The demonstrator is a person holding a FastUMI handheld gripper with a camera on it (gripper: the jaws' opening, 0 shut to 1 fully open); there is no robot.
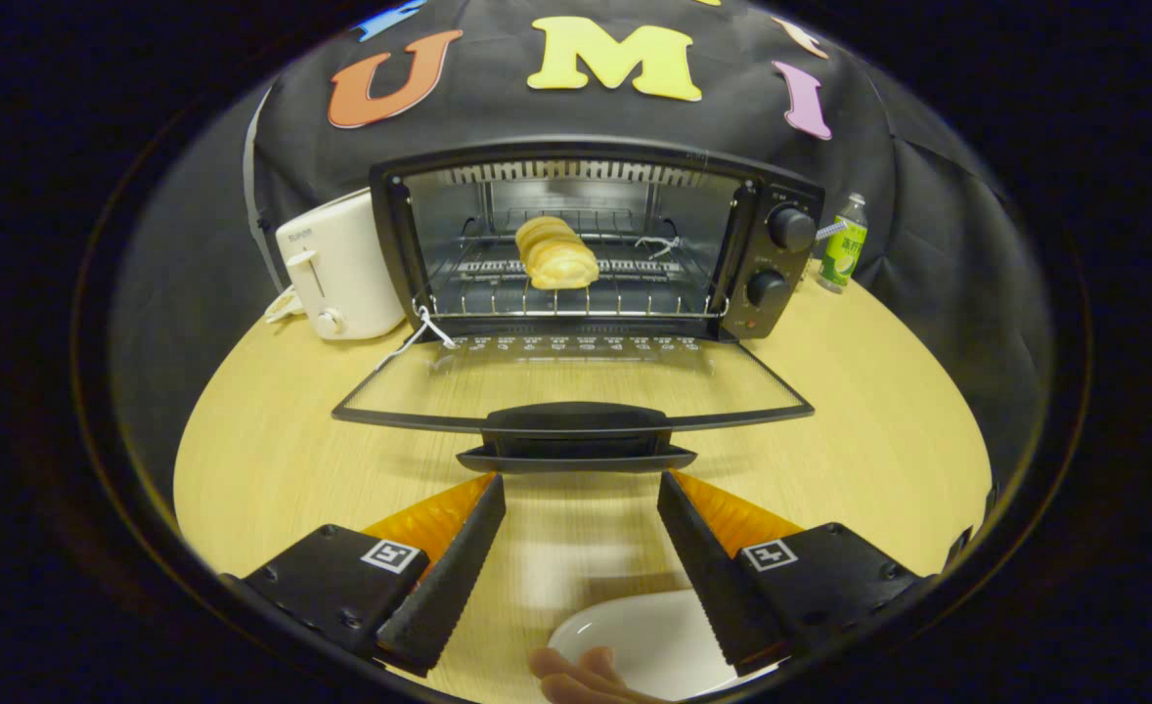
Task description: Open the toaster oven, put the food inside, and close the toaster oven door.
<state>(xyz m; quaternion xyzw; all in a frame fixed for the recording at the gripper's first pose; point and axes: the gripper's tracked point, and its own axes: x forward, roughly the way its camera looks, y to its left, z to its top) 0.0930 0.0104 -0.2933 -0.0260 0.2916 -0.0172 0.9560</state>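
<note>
The black toaster oven (772, 244) stands at the back of the wooden table with its glass door (576, 386) folded down flat toward me. A golden bread roll (556, 254) lies on the wire rack (498, 293) inside. The door's black handle (576, 435) sits just ahead of my fingertips. My gripper (581, 489) is open, with nothing between its fingers, hovering over the table in front of the door. A white plate (644, 640) lies below and between the fingers, with a sausage-like piece of food (586, 675) at its near edge.
A white pop-up toaster (336, 269) stands left of the oven, touching its side. A small green bottle (842, 246) stands to the oven's right. A white string (429, 328) hangs at the door's left hinge. Bare tabletop (879, 430) lies on both sides of the door.
</note>
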